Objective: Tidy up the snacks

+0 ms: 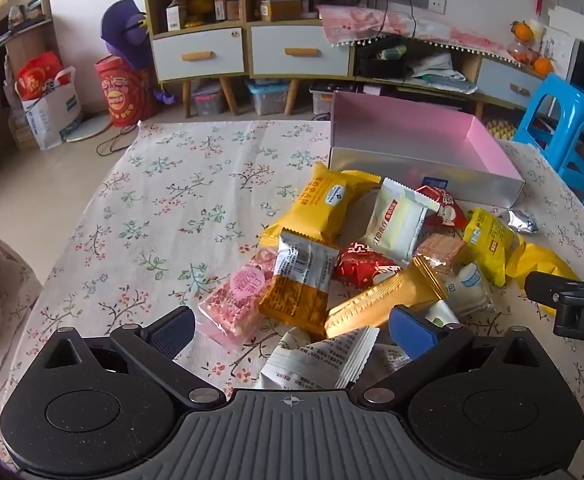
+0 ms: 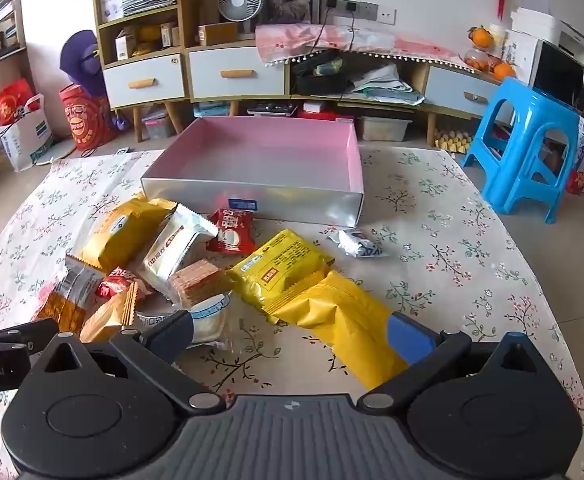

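Floral tablecloth [image 2: 432, 216], foil wrapper [image 2: 356, 243] plain only from right, pink bar [image 1: 236, 300] only left.

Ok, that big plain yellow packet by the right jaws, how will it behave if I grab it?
The plain yellow packet looks creased and puffy, so probably light and likely to crumple. Its glossy film may slip. It overlaps the printed yellow packet, which might drag along.

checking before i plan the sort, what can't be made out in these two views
- Pink-lined silver cardboard box: in the left wrist view its near wall hides part of the floor.
- White printed snack wrapper: left wrist view, lower part hidden by the claw body.
- Plain yellow foil packet: right wrist view, near end hidden by the right claw.
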